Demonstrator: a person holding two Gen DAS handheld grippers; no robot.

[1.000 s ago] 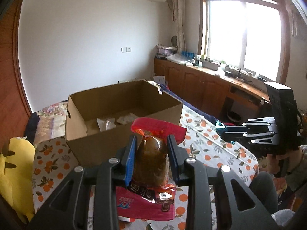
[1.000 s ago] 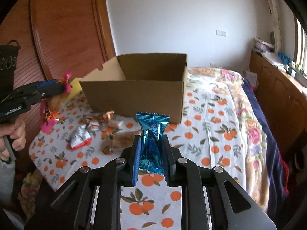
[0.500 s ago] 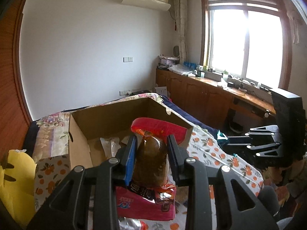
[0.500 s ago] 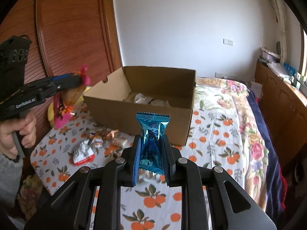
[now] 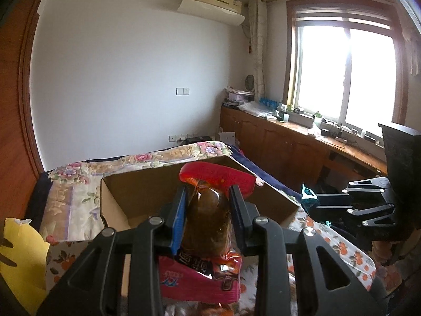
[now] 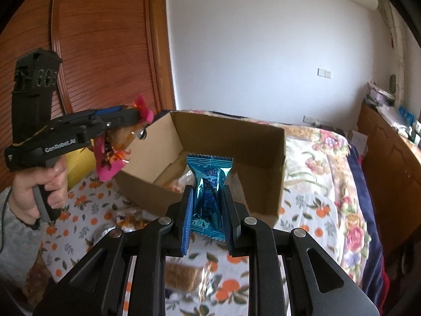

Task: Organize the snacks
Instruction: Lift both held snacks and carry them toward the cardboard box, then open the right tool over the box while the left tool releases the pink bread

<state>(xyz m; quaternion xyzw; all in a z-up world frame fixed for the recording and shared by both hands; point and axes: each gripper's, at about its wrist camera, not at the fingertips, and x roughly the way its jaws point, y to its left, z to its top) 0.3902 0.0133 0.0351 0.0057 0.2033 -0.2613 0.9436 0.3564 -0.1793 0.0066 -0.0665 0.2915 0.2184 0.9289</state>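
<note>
My left gripper (image 5: pixel 208 197) is shut on a pink-and-brown snack packet (image 5: pixel 208 218), held over the near edge of the open cardboard box (image 5: pixel 123 197). From the right wrist view the same left gripper (image 6: pixel 131 121) hangs at the box's left rim with the pink packet (image 6: pixel 110 158) dangling. My right gripper (image 6: pixel 208 200) is shut on a blue foil snack packet (image 6: pixel 209 184), just before the box (image 6: pixel 265 163). Several wrapped snacks lie on the box floor (image 6: pixel 179 181). The right gripper (image 5: pixel 315 202) also shows at the right in the left wrist view.
The box stands on a bed with an orange-print cloth (image 6: pixel 323 210). Loose snack packets (image 6: pixel 181 273) lie on the cloth in front of the box. A yellow cushion (image 5: pixel 18 258) sits at the left, wooden cabinets (image 5: pixel 286 150) under the window at the right.
Both grippers have moved forward and up toward the box with their packets. The box now looms larger and its inside shows in the right wrist view.
</note>
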